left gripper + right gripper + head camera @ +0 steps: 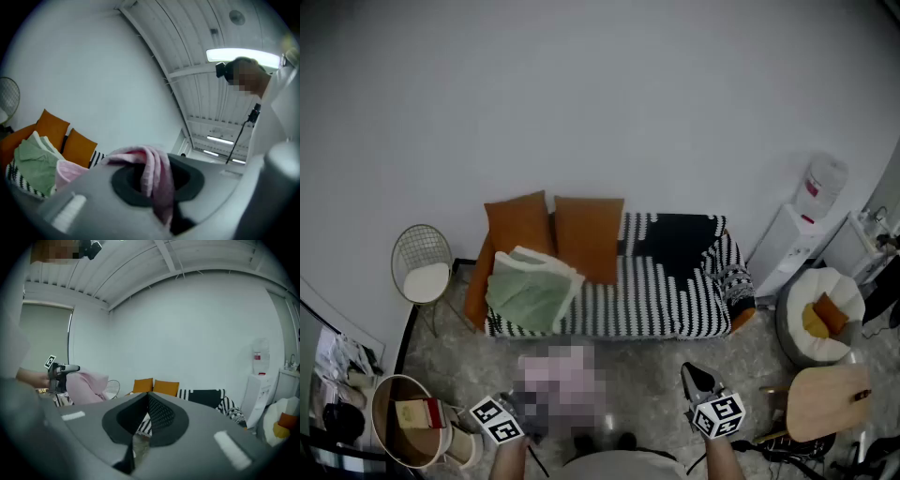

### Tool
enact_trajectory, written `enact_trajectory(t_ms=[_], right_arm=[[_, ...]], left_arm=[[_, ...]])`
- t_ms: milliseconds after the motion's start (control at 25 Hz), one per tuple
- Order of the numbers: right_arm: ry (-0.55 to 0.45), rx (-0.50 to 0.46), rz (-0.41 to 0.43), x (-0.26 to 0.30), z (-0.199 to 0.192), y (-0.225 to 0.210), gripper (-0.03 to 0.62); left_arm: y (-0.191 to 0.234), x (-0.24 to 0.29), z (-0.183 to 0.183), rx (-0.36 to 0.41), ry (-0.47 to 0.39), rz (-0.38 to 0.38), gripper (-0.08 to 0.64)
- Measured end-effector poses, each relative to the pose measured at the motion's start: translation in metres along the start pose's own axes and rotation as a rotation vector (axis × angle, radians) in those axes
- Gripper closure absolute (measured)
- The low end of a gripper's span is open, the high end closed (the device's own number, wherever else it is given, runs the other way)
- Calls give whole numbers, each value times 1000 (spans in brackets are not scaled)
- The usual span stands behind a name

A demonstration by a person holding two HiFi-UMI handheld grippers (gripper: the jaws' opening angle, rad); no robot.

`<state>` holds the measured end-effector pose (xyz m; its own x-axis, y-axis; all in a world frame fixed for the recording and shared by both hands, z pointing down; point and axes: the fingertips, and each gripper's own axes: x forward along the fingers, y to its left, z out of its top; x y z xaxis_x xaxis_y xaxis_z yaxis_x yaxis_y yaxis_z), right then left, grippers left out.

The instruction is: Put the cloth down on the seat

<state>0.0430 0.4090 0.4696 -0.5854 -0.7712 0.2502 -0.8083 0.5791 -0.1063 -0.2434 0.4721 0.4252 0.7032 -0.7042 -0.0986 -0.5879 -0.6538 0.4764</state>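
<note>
My left tool (151,161) grips the pink cloth (158,185); right tool (147,397) closed, empty. Striped sofa seat (656,300) well ahead. Nothing placed yet; approach and release remain.

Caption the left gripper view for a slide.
Left gripper clamps a pink cloth between its fingers, with orange cushions and a green blanket beyond.

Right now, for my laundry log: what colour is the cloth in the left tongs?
The cloth is pink; best in left gripper view.
</note>
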Motion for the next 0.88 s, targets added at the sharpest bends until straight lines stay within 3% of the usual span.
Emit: enact_trajectory(t_ms=[880], right_arm=[[40, 15, -14, 9, -6, 21, 586]], left_arm=[[14, -14, 6, -13, 13, -28, 514]])
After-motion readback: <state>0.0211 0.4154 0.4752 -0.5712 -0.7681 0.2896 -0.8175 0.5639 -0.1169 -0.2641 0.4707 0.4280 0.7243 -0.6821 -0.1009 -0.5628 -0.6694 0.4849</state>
